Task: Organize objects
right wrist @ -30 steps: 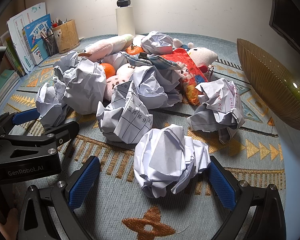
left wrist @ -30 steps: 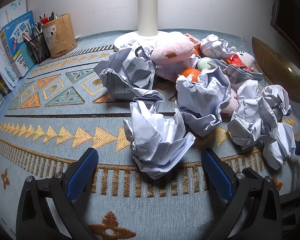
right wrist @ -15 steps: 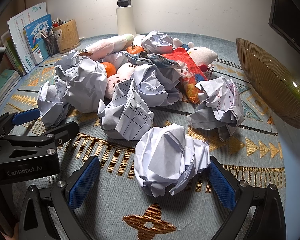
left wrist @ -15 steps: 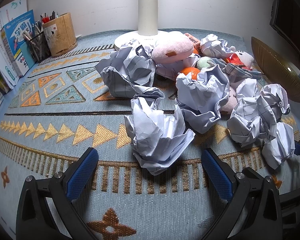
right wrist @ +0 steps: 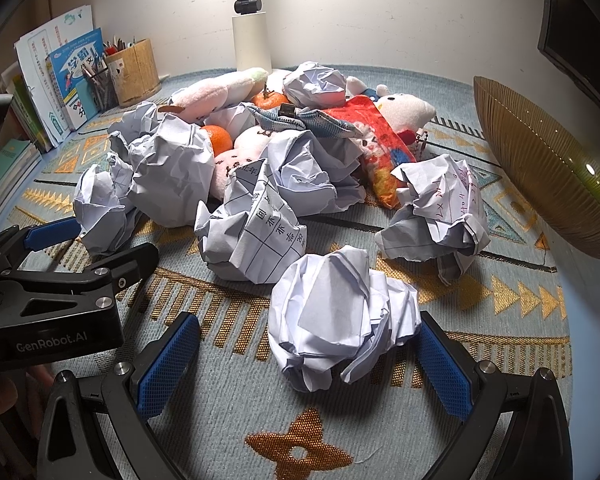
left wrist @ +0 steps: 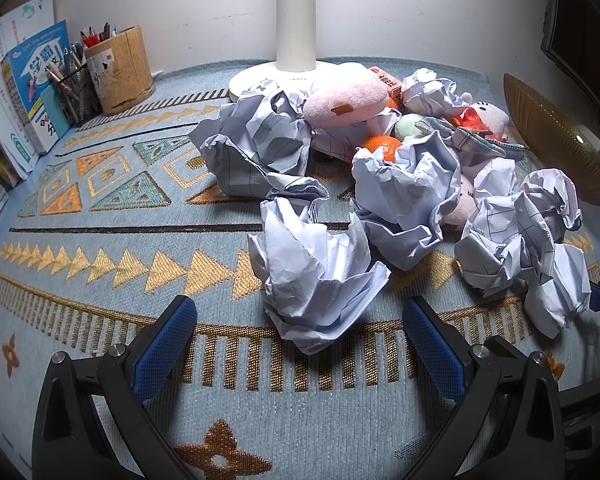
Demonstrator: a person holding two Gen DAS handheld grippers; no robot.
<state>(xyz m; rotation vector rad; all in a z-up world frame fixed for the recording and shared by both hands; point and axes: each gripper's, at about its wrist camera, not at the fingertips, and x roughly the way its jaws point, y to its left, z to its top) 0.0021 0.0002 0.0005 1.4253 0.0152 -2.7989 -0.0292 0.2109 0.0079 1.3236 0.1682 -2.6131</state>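
Item: right gripper point(right wrist: 308, 356), jaws standing wide apart, holding nothing. A crumpled paper ball point(right wrist: 336, 316) is sitting between its blue pads, nearer the right-hand pad and seemingly just brushing it, though the fisheye view is leaving that contact uncertain. The ball is lying dead ahead along the fingers, roughly round, with no clear long axis; a straight close should be catching it.

Item: left gripper point(left wrist: 300, 344), jaws likewise spread and empty. A second paper ball point(left wrist: 312, 276) is lying just ahead of its fingertips, centred, its loose lower edge reaching into the gap.

Nearness: each gripper is facing its own ball; the right one is sitting deeper around its target.

Surroundings: the patterned mat point(left wrist: 100, 240) is lying bare to the left and toward the cameras, giving open room for withdrawal. The heap behind, comprising more paper wads, an orange point(left wrist: 382, 148) and plush toys point(right wrist: 404, 110), is crowding the far side. A ribbed bowl point(right wrist: 540, 168) is standing at the right edge, well apart from both balls.
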